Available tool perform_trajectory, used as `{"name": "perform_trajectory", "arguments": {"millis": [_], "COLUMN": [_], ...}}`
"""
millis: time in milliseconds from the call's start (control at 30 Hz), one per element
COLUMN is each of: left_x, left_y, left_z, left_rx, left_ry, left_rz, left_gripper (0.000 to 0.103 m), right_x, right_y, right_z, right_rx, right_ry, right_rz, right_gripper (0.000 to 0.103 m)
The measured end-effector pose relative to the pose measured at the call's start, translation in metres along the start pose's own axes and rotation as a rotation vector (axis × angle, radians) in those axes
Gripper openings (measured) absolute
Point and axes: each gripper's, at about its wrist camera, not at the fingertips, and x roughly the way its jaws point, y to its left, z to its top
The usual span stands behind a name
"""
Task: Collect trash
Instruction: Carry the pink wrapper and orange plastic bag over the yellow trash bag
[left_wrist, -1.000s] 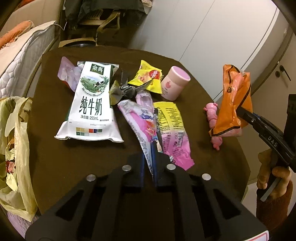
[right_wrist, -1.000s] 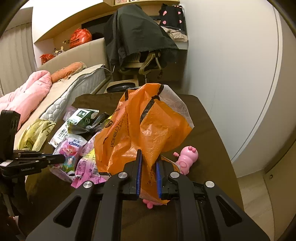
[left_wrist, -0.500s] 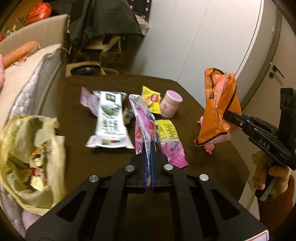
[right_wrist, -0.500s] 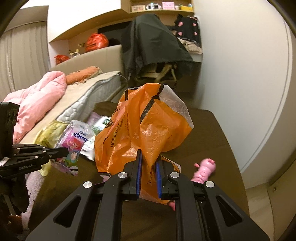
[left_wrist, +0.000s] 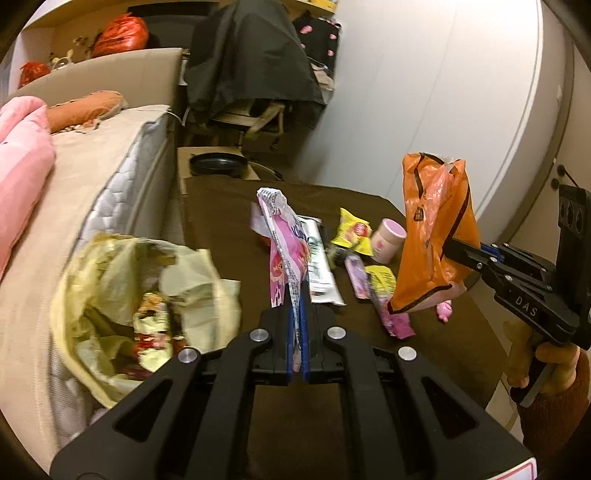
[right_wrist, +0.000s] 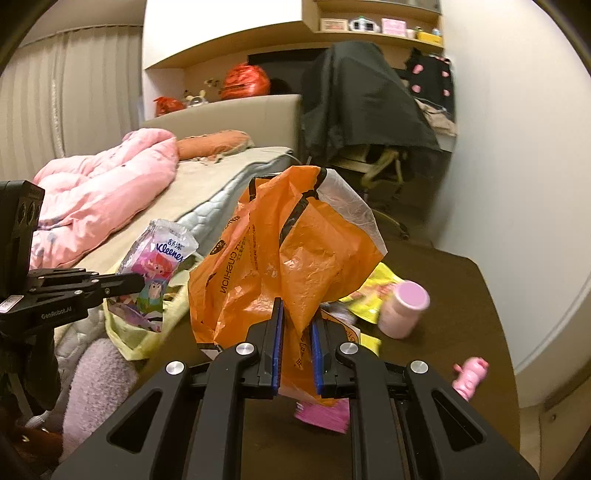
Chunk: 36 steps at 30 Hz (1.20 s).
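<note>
My left gripper (left_wrist: 297, 343) is shut on a pink Kleenex tissue wrapper (left_wrist: 284, 254) and holds it in the air above the table's left side, near an open yellow trash bag (left_wrist: 122, 295). The wrapper also shows in the right wrist view (right_wrist: 155, 273). My right gripper (right_wrist: 297, 347) is shut on an orange plastic bag (right_wrist: 280, 266) and holds it above the table's right side; that bag also shows in the left wrist view (left_wrist: 432, 240). On the brown table (left_wrist: 295, 424) lie a white milk pouch (left_wrist: 319, 266), yellow snack wrappers (left_wrist: 352, 232), pink wrappers (left_wrist: 391, 314) and a pink cup (left_wrist: 388, 240).
A small pink toy (right_wrist: 469, 373) lies near the table's right edge. A bed with a pink quilt (right_wrist: 99, 192) runs along the left. A chair draped with a dark coat (left_wrist: 251, 74) stands behind the table. White cupboard doors (left_wrist: 461, 92) are at the right.
My left gripper has lifted the Kleenex wrapper off the table and swung it left toward the yellow trash bag. My right gripper has risen a little with the orange bag.
</note>
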Motion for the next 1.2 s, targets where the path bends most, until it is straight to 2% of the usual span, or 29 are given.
{"name": "perform_trajectory", "arguments": {"millis": [233, 433, 600, 767, 967, 1200], "left_x": [-0.033, -0.043, -0.026, -0.003, 0.033, 0.051], "left_y": [0.067, 0.123, 0.157, 0.175, 0.193, 0.211], "left_z": [0.014, 0.011, -0.005, -0.018, -0.027, -0.037], "left_rx": [-0.065, -0.128, -0.178, -0.188, -0.193, -0.230], "left_ry": [-0.049, -0.033, 0.018, 0.078, 0.162, 0.209], "left_rz": [0.068, 0.102, 0.101, 0.082, 0.069, 0.069], "left_gripper": [0.003, 0.003, 0.003, 0.003, 0.003, 0.003], "right_x": [0.030, 0.077, 0.121, 0.173, 0.219, 0.227], "right_y": [0.037, 0.080, 0.120, 0.151, 0.161, 0.159], "right_z": [0.025, 0.039, 0.043, 0.035, 0.018, 0.011], "right_rx": [-0.025, -0.042, -0.076, -0.110, -0.134, -0.141], "right_ry": [0.014, 0.067, 0.125, 0.214, 0.309, 0.311], "right_rz": [0.096, 0.199, 0.276, 0.319, 0.329, 0.315], "right_gripper": [0.013, 0.013, 0.013, 0.013, 0.013, 0.013]}}
